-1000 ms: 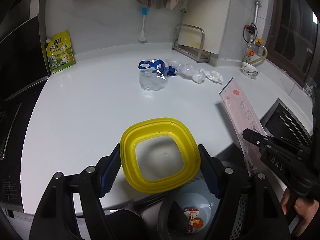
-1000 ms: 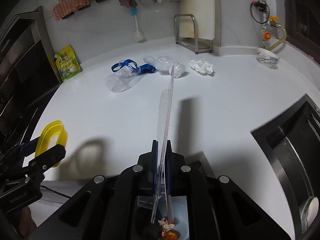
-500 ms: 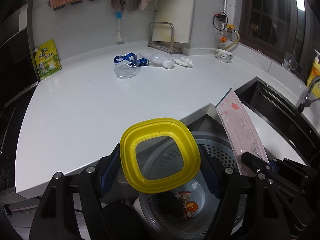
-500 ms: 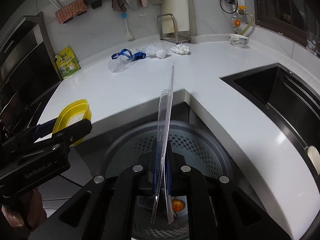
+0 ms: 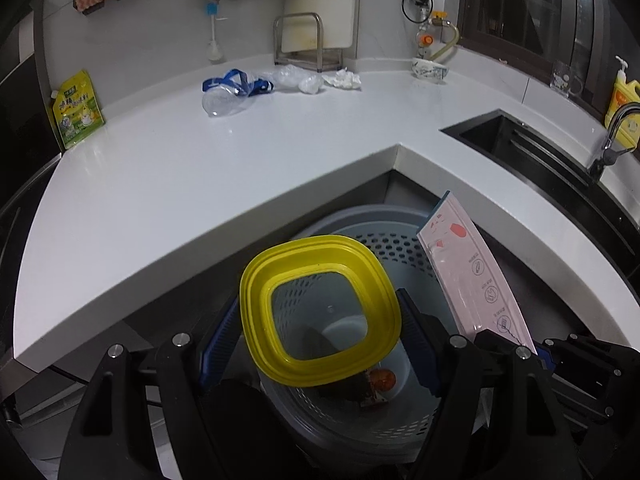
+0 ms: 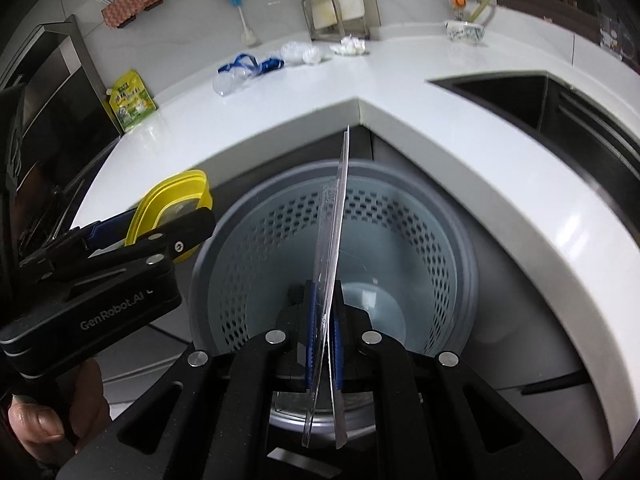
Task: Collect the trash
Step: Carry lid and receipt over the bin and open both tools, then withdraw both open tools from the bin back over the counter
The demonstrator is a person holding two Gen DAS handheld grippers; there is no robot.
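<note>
My left gripper (image 5: 320,332) is shut on a yellow-rimmed clear lid (image 5: 320,308) and holds it above the grey perforated trash bin (image 5: 392,240); the lid also shows in the right wrist view (image 6: 172,208). My right gripper (image 6: 322,332) is shut on a flat clear and pink plastic package (image 6: 334,240), held edge-on over the bin (image 6: 460,240). The package shows in the left wrist view (image 5: 472,276). Wrappers (image 5: 376,388) lie at the bin's bottom. On the counter lie a clear bottle with blue strap (image 5: 228,92), crumpled plastic (image 5: 296,78) and crumpled paper (image 5: 344,79).
The white L-shaped counter (image 5: 200,168) wraps around the bin. A yellow-green pouch (image 5: 76,110) leans at the back left. A rack with a cutting board (image 5: 316,40), a bowl (image 5: 430,69), a dark sink (image 5: 520,140) and a tap (image 5: 612,136) stand to the right.
Both grippers have drawn back from the counter and moved down over the bin, still holding the lid and the package. The bin now fills the lower view.
</note>
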